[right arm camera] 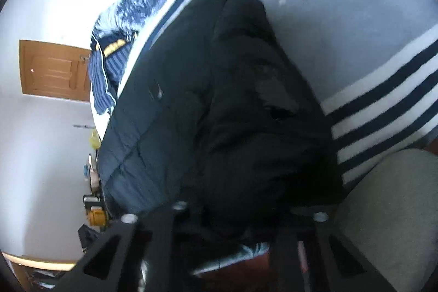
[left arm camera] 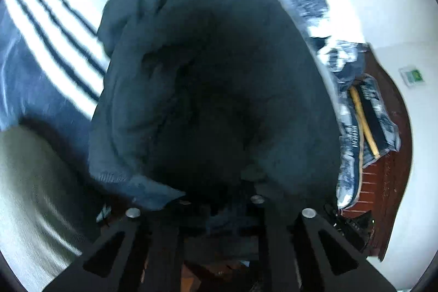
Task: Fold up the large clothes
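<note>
dark padded jacket (left arm camera: 208, 89) is bunched right against both tongs, left gripper (left arm camera: 219, 212) and right gripper (right arm camera: 224, 220); whether it is clamped cannot be told. striped bedsheet (right arm camera: 383, 89) is seen beyond.

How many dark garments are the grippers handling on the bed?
1: a dark padded jacket lies bunched on the striped bedcover, directly ahead of both grippers. Its bulk may hide others.

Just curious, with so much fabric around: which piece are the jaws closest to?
The dark padded jacket, plain and bulky, fills the space right before both sets of jaws. The blue-and-white patterned bedding lies farther off at the bed's edge.
</note>
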`<state>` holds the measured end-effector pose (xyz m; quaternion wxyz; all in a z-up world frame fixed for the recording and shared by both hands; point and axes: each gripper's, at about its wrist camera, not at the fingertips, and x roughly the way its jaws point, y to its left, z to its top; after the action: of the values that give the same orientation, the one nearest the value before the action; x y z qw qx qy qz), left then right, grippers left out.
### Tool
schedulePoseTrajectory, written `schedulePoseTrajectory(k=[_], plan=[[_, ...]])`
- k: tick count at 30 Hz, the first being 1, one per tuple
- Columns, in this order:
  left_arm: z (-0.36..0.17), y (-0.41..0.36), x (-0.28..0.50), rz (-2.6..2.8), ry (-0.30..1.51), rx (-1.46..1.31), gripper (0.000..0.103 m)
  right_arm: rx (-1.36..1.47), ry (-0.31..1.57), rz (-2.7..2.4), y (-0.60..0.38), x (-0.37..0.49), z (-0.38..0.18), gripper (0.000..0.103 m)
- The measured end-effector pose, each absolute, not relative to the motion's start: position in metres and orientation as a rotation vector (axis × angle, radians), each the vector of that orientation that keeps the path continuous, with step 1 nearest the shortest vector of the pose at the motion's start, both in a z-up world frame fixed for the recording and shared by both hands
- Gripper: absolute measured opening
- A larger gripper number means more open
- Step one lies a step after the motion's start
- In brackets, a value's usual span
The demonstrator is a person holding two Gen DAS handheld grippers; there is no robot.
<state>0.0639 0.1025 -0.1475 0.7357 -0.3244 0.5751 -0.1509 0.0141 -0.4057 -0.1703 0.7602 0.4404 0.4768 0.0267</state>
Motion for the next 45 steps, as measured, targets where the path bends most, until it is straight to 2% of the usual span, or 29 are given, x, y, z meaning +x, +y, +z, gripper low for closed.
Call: schedulePoseTrajectory(k=[7,10,13,17,20,21,25,26,27,29,30,31,32,34,37,41,45], plan=[[-0.063,0.099,0.096,-0.506,1.046,-0.674,0.008,0.889,0.878,0.185,-0.427,0.041,-0.104,0.010],[-0.051,0.097,0.117,-0.505,1.037,-0.641,0.008,0.873,0.835,0.213,-0.433,0.058,-0.073,0.010],[-0.081,0.093,0.124,-0.469,1.089,-0.589,0.008,0.839,0.851,0.193,-0.426,0.074,-0.072,0.009],[-0.159,0.087,0.135,-0.384,1.253,-0.581,0.010,0.794,0.977,0.123,-0.421,0.095,-0.128,0.009],[-0.187,0.097,0.133,-0.378,1.285,-0.681,0.024,0.855,1.022,0.129,-0.431,0.102,-0.170,0.013],[-0.188,0.101,0.131,-0.385,1.272,-0.708,0.025,0.866,1.023,0.131,-0.432,0.103,-0.176,0.013],[-0.164,0.107,0.114,-0.386,1.224,-0.617,0.038,0.835,0.995,0.122,-0.430,0.093,-0.176,0.014],[-0.160,0.107,0.111,-0.395,1.213,-0.601,0.046,0.825,0.979,0.131,-0.429,0.086,-0.171,0.014],[-0.153,0.109,0.104,-0.409,1.200,-0.582,0.056,0.817,0.964,0.138,-0.428,0.079,-0.166,0.017],[-0.141,0.117,0.088,-0.437,1.172,-0.566,0.063,0.825,0.945,0.136,-0.430,0.062,-0.161,0.029],[-0.137,0.121,0.083,-0.448,1.162,-0.567,0.064,0.834,0.936,0.137,-0.431,0.054,-0.158,0.049],[-0.131,0.128,0.078,-0.460,1.155,-0.573,0.064,0.840,0.920,0.139,-0.433,0.042,-0.154,0.078],[-0.128,0.132,0.077,-0.461,1.152,-0.577,0.065,0.840,0.896,0.126,-0.437,0.030,-0.150,0.084],[-0.116,0.149,0.076,-0.457,1.115,-0.602,0.066,0.837,0.891,0.130,-0.442,0.016,-0.139,0.085],[-0.103,0.166,0.100,-0.377,1.075,-0.630,0.075,0.885,0.851,0.154,-0.457,0.015,-0.123,0.085],[-0.114,0.184,0.154,-0.262,1.115,-0.644,0.076,0.872,0.839,0.150,-0.472,0.056,-0.097,0.085],[-0.137,0.174,0.204,-0.272,1.199,-0.583,0.075,0.867,0.953,0.118,-0.486,0.120,-0.099,0.083]])
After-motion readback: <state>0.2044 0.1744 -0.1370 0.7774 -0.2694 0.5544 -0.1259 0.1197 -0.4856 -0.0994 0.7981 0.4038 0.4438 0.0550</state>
